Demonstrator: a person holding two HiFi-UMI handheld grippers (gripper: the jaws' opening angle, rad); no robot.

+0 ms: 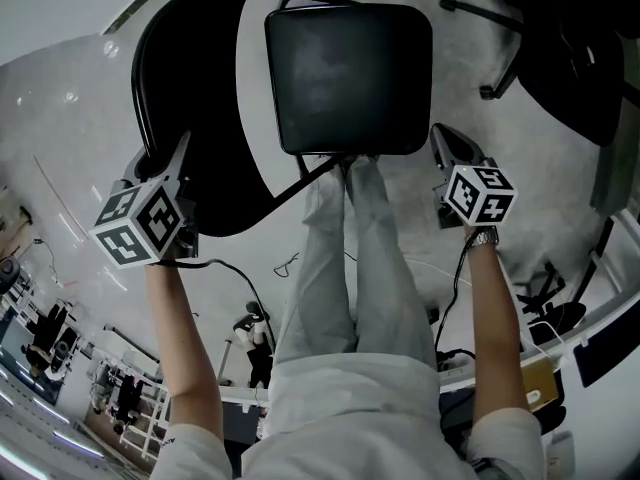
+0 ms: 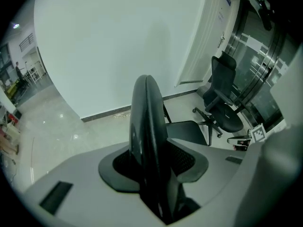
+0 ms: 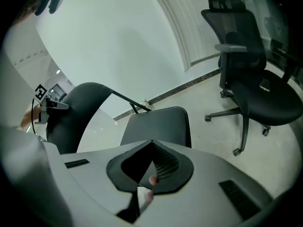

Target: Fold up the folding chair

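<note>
The black folding chair stands open below me, its square seat [image 1: 348, 76] in the middle and its curved backrest [image 1: 190, 108] to the left. My left gripper [image 1: 162, 163] sits on the backrest's top edge. In the left gripper view that edge [image 2: 147, 126] runs upright between the pads and fills the gap of the left gripper [image 2: 152, 167]. My right gripper [image 1: 450, 148] hovers by the seat's right side, shut with nothing in it. In the right gripper view the right gripper [image 3: 150, 167] points at the seat [image 3: 156, 126], with the backrest [image 3: 71, 112] to its left.
A black office chair [image 1: 560, 48] on castors stands at the right [image 3: 251, 79]. The person's legs in light trousers [image 1: 350, 258] stand right behind the seat. Cables [image 1: 245, 278] lie on the pale floor. A white wall [image 2: 118, 46] is behind the chair.
</note>
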